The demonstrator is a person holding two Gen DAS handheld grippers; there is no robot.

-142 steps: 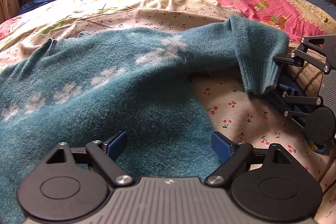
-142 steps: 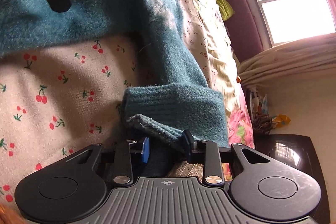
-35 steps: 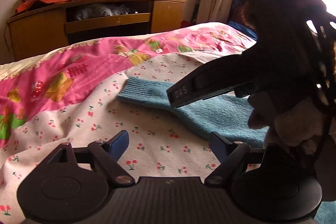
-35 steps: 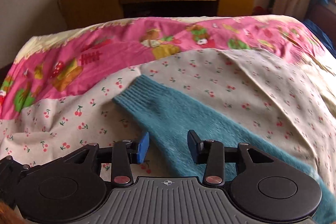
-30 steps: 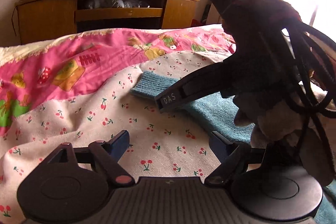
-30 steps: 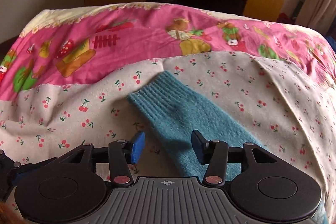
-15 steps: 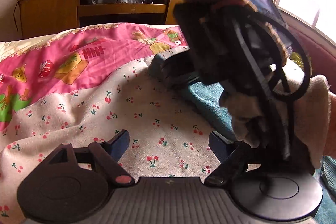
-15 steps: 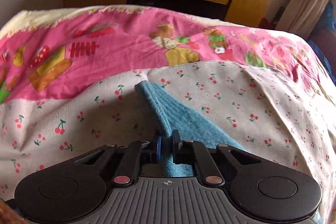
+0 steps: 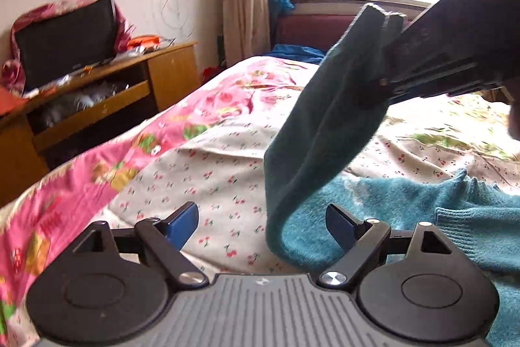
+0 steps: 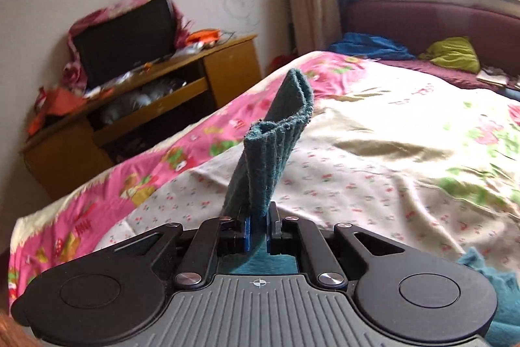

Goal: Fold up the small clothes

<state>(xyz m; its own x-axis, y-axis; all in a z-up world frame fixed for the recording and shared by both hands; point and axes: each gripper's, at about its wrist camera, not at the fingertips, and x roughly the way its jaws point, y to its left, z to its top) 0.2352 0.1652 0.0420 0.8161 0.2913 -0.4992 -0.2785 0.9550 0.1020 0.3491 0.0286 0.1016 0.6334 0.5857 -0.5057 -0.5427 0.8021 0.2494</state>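
The right gripper (image 10: 258, 228) pinches the sweater's sleeve (image 10: 269, 148) cuff-up between its jaws; the left gripper (image 9: 261, 221) gapes empty, sweater (image 9: 406, 210) just ahead; folding well likely means laying the sleeve flat across the body.

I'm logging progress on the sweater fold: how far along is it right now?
Early. Done: the right gripper has its jaws shut on the teal sleeve by the cuff, lifted clear of the bed. In hand: that sleeve hangs in the air beside the sweater body, which lies flat. Left: lay the sleeve across the body and fold the rest; the left gripper is open, holding nothing.
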